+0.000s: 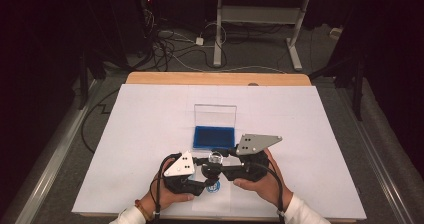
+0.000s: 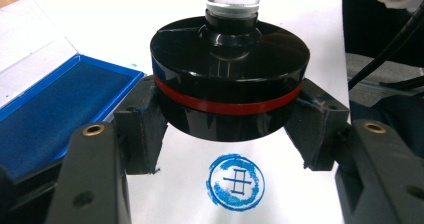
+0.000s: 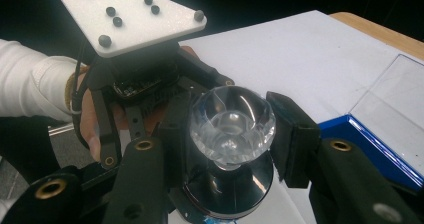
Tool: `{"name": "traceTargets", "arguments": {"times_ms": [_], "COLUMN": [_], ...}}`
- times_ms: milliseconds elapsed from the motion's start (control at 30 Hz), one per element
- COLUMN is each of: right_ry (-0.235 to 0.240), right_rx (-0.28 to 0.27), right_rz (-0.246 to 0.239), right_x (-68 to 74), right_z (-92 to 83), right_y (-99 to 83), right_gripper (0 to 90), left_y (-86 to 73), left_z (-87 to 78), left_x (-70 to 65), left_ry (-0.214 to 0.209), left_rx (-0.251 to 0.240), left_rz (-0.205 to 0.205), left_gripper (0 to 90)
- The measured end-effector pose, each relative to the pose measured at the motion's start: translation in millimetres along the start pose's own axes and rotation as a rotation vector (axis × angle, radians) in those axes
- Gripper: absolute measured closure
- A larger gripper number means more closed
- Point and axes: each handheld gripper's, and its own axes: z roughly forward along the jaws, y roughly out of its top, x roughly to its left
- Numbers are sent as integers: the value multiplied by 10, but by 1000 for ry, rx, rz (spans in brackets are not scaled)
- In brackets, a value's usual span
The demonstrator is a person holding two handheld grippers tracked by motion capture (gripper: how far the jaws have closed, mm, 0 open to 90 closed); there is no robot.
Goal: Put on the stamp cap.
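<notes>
A round black stamp (image 2: 230, 69) with a red band and a clear faceted knob (image 3: 232, 121) hangs a little above the white sheet (image 1: 150, 134). My left gripper (image 2: 230, 119) is shut on the stamp's black base, one pad on each side. From the other side, my right gripper (image 3: 232, 134) is shut on the clear knob. In the high view both grippers meet at the stamp (image 1: 215, 161) near the table's front edge. Under the base lies a blue round print (image 2: 235, 182) on the paper. The blue ink pad (image 1: 214, 137) sits just behind the grippers.
The ink pad's clear lid (image 1: 215, 115) stands open behind it. The white sheet covers most of the wooden table (image 1: 215, 78). Beyond the table are floor cables (image 1: 170, 49) and a white desk frame (image 1: 260, 19).
</notes>
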Motion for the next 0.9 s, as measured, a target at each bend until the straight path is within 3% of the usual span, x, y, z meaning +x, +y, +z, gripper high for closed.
{"name": "traceTargets", "arguments": {"times_ms": [167, 800, 900], "right_ry": [10, 36, 34], "right_rx": [9, -7, -2], "right_rz": [-4, 35, 38], "right_x": [1, -53, -50], "right_z": [6, -6, 2], "right_y": [-14, -47, -54], "right_gripper": [569, 569, 569], "left_y": [-3, -7, -13], "left_z": [5, -36, -8], "left_x": [-32, -28, -22], "left_ry": [13, 35, 21], "left_rx": [12, -2, -3], "left_rz": [29, 31, 36], "left_gripper": [367, 368, 367]}}
